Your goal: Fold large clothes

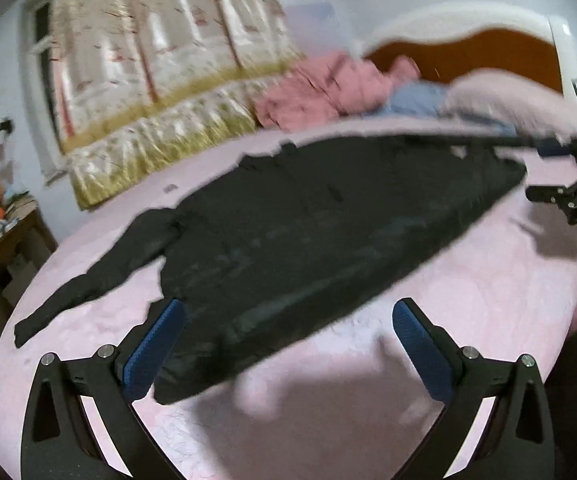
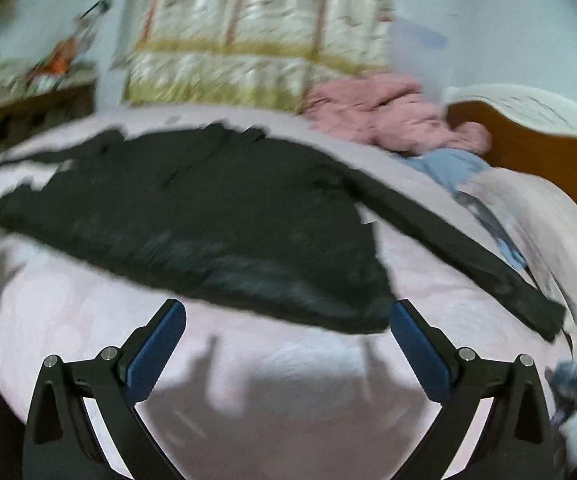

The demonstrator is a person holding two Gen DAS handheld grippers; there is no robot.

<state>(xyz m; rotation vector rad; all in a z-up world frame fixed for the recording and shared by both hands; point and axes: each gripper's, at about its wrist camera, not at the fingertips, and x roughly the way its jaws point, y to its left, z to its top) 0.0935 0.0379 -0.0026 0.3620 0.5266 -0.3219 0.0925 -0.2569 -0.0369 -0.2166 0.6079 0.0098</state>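
A large black jacket (image 1: 308, 216) lies spread flat on the pink bed sheet (image 1: 328, 408). In the left wrist view one sleeve (image 1: 88, 280) stretches out to the left. My left gripper (image 1: 288, 306) is open just above the jacket's near hem, with nothing between its blue pads (image 1: 156, 348). The right wrist view shows the same jacket (image 2: 208, 208) with its other sleeve (image 2: 468, 248) running off to the right. My right gripper (image 2: 288, 306) is open over the bare sheet (image 2: 268, 380) just short of the hem and holds nothing. It also appears at the left view's right edge as the right gripper (image 1: 548, 170), by the jacket's far end.
A heap of pink clothes (image 1: 312, 92), a blue cloth (image 1: 412, 100) and a pale pillow (image 1: 508, 100) lie near the brown headboard (image 1: 488, 52). A patterned curtain (image 1: 160, 60) hangs behind the bed. A cluttered wooden desk (image 1: 4, 248) stands at the left.
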